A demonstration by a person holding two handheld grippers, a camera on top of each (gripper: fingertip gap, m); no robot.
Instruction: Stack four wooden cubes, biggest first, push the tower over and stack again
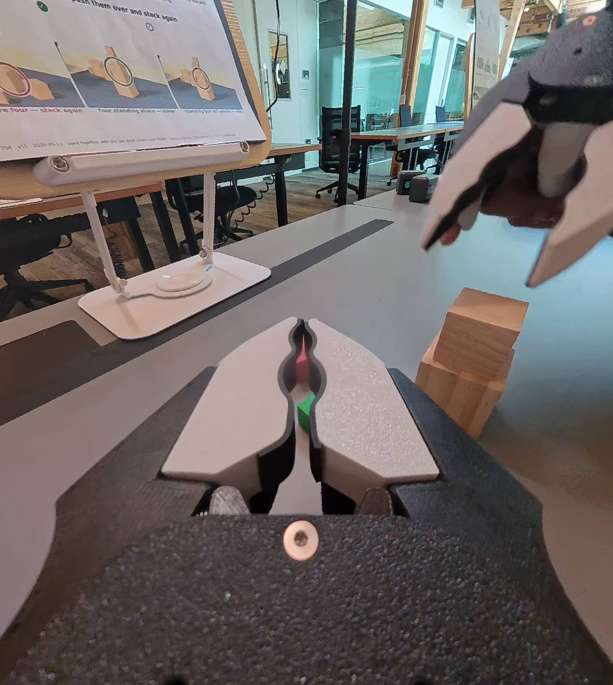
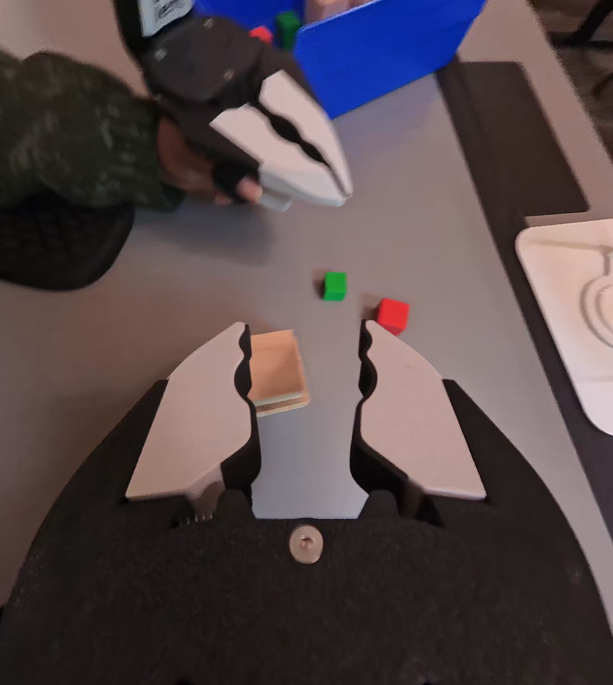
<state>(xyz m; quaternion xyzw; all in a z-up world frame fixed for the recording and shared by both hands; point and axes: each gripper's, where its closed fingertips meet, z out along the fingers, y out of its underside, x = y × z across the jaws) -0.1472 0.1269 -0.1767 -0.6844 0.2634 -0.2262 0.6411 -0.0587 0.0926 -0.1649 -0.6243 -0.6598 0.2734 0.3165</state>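
Right wrist view: right gripper [image 2: 305,328] hangs above the grey table [image 2: 186,259], pointing steeply down, jaws wide apart, gripping nothing. Stacked wooden blocks [image 2: 277,370] lie below, beside its left finger; contact unclear through blur. Green cube [image 2: 334,286] and red cube [image 2: 392,317] lie just ahead. Left gripper [image 2: 345,194], held by a gloved hand [image 2: 204,166], angles downward, jaws closed, empty.
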